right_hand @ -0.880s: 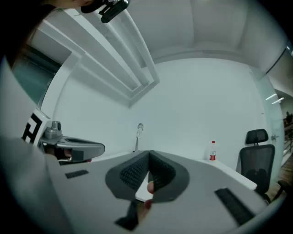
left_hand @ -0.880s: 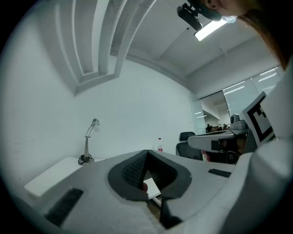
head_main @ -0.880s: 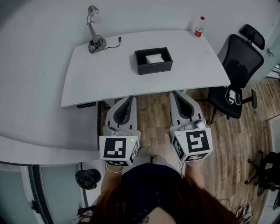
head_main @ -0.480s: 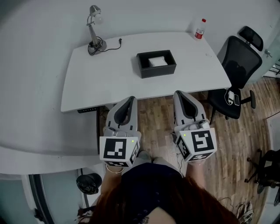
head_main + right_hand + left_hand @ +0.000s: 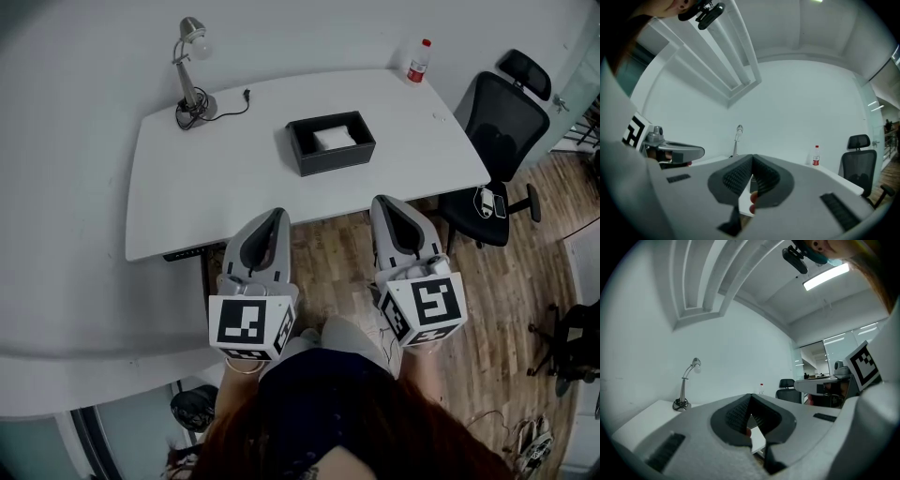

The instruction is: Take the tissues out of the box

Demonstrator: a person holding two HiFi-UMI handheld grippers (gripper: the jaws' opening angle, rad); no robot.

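Black box (image 5: 330, 142) w/ white tissues (image 5: 334, 138) inside sits upper centre of frame on the white table (image 5: 216, 187); left gripper (image 5: 273, 216) & right gripper (image 5: 385, 202) at lower centre, by the table's near edge, well apart from box; both jaws pressed together, nothing btwn them.

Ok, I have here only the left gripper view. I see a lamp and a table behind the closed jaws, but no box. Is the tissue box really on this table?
Observer: Yes. The head view shows a black box near the middle of the white table, with its top open.
Operator: Is something inside it?
Observer: A white pile, likely the tissues, lies inside.
Operator: And the right gripper, does it hold anything?
Observer: No. The right gripper has its jaws together with nothing between them, and it is well apart from the box.
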